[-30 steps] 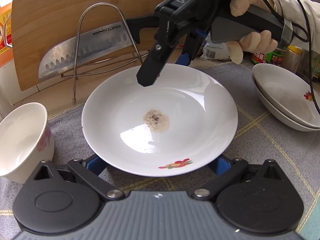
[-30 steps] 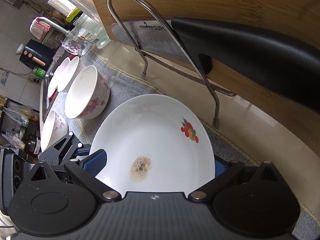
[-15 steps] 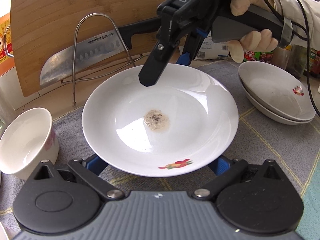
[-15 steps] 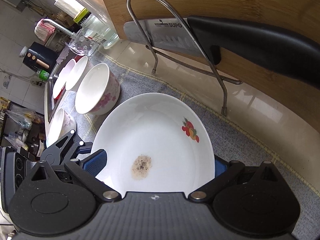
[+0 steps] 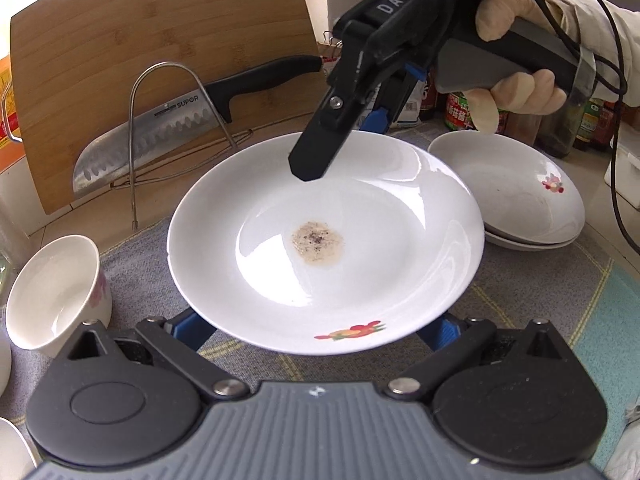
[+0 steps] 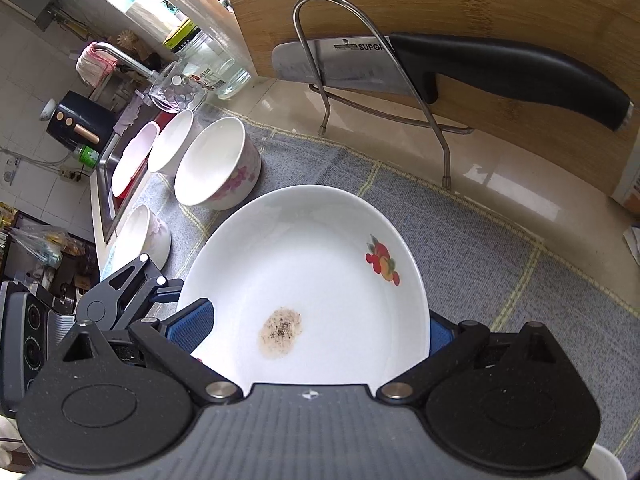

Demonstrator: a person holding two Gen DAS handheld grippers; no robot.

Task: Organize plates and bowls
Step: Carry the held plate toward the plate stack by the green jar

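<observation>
item: soiled plate (image 5: 400,240), lifted off the counter (image 6: 520,280), both tools clenched on opposite rim edges, left tool (image 5: 316,334) near, right tool (image 5: 344,148) far; stacked plates (image 5: 516,200) just right of it.

My left claw (image 5: 316,320) has a ribbed grey housing, two round black discs either side, black linkage arms with silver pivot screws, and blue pads at the ends of the fingers (image 5: 188,326). The right claw (image 6: 320,328) is built the same way: grey ribbed body, black discs, silver screws, blue textured pads. Seen from my left camera, its black frame carries white "DAS" lettering, a silver screw near the tip, and a grey handle. A black cable (image 5: 612,92) trails off behind it. The hand (image 5: 516,80) wears a cream glove and a pale sleeve (image 5: 600,32).
</observation>
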